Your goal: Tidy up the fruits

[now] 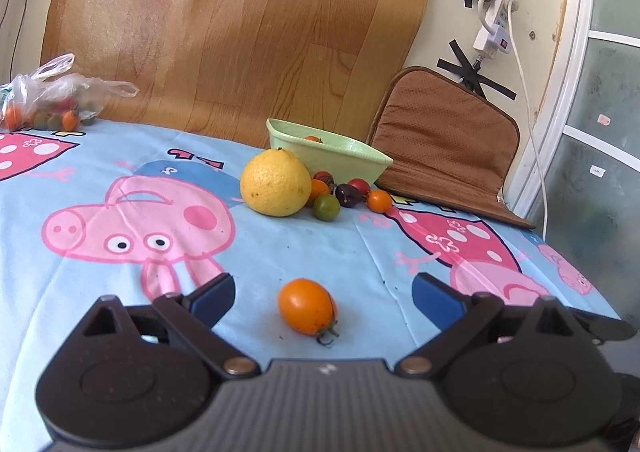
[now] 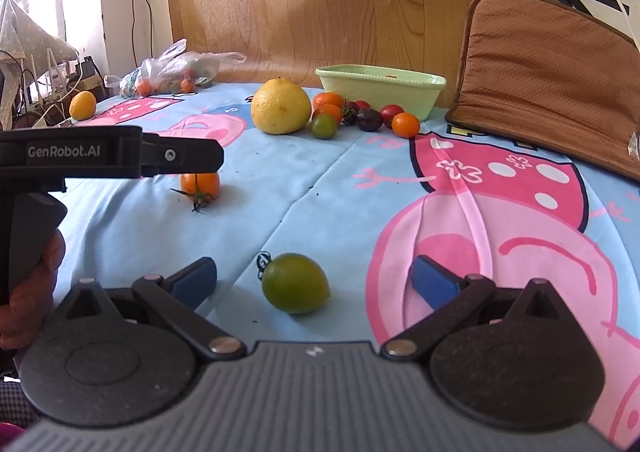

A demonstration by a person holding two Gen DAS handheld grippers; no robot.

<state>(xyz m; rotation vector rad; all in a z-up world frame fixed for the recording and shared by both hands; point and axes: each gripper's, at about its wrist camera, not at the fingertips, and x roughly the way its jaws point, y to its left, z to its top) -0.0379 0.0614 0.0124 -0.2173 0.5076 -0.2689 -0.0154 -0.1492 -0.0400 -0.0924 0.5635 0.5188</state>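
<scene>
My left gripper (image 1: 323, 298) is open, and an orange tomato (image 1: 307, 306) lies on the cloth between its blue fingers. My right gripper (image 2: 314, 278) is open too, with a green tomato (image 2: 295, 283) between its fingers. In the right wrist view the left gripper's body (image 2: 112, 152) hangs over that orange tomato (image 2: 200, 184). A pale green bowl (image 1: 340, 156) (image 2: 380, 90) stands at the back with a small tomato inside. In front of it sit a large yellow citrus fruit (image 1: 276, 182) (image 2: 281, 106) and several small tomatoes (image 1: 348, 194) (image 2: 360, 114).
A plastic bag (image 1: 52, 100) (image 2: 176, 70) of small tomatoes lies at the back left, with a small yellow fruit (image 2: 83, 105) near the table's left edge. A brown cushion (image 1: 444, 144) (image 2: 548, 72) leans against the wall at right. A hand (image 2: 32, 288) holds the left gripper's handle.
</scene>
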